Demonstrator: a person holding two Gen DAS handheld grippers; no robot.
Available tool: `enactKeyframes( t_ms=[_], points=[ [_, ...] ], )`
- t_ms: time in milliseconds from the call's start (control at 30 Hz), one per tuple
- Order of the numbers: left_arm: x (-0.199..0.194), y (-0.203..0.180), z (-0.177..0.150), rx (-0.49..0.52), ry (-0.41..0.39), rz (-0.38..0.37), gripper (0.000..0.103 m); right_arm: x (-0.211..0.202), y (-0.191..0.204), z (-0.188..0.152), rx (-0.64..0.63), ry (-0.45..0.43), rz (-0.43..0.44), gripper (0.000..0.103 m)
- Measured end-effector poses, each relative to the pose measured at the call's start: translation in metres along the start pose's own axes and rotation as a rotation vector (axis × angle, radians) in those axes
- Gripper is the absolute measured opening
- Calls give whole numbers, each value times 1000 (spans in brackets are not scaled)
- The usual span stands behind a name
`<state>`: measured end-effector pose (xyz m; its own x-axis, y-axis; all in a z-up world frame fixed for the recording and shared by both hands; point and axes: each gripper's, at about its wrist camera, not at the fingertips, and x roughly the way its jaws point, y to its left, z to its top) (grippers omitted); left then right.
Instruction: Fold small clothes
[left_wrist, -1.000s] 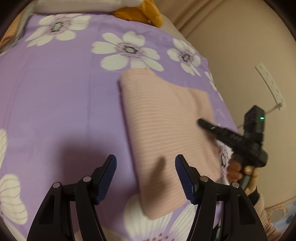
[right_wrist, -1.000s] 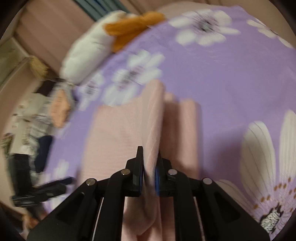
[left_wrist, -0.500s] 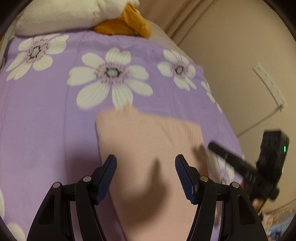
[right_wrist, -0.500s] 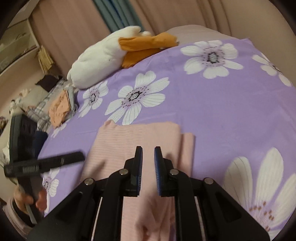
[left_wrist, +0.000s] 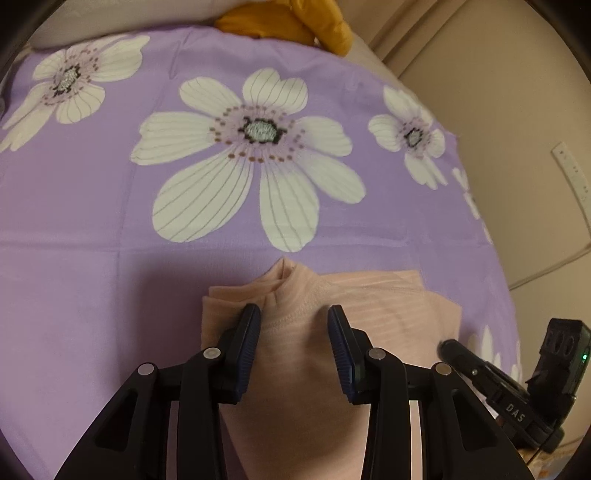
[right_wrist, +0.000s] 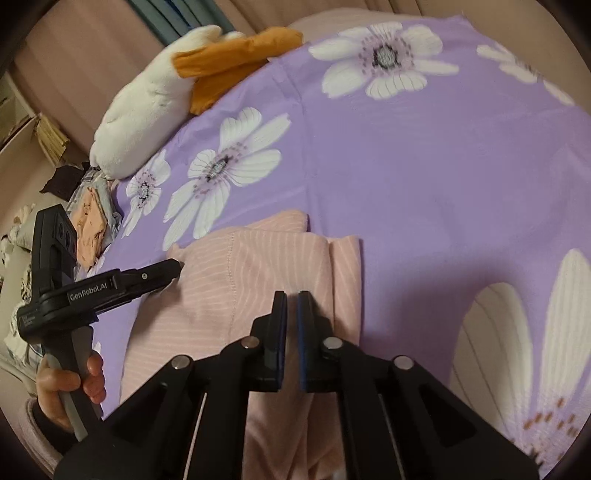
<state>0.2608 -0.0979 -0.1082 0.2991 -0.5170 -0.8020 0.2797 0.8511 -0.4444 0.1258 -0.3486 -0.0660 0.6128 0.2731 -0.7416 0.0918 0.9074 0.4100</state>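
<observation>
A pink striped garment lies partly folded on the purple flowered bedsheet; it also shows in the right wrist view. My left gripper is open, its fingers low over the garment's far left corner, with cloth between them. My right gripper is nearly shut with a narrow gap and holds nothing, above the garment's right folded edge. The right gripper shows at the lower right of the left wrist view. The left gripper shows at the left of the right wrist view.
A white and orange plush toy lies at the bed's far end. A small pile of clothes sits beyond the bed's left edge. A beige wall with a power strip and cable runs along the right side.
My right gripper let go of the garment's fold, which now lies flat. My left gripper moved forward and down onto the garment's far corner and narrowed a little.
</observation>
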Motion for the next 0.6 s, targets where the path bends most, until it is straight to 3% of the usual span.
enactKeyframes(
  t_ms=[133,300,400,500,600],
  points=[
    [-30,-8,-23,46,-32,-46,39,-27,19,-12,-91,-22,72,13],
    [-54,-25,-74,142,-36,-126,39,-43,39,-45,-198,-15,82,13],
    [-57,-35,-102,219,-34,-117,39,-45,41,-67,-228,13,74,12],
    [-51,-38,-116,231,-15,-104,39,-34,32,-83,-224,79,2,5],
    [-52,-38,-121,230,-15,-95,39,-35,21,-93,-187,85,12,3]
  ],
)
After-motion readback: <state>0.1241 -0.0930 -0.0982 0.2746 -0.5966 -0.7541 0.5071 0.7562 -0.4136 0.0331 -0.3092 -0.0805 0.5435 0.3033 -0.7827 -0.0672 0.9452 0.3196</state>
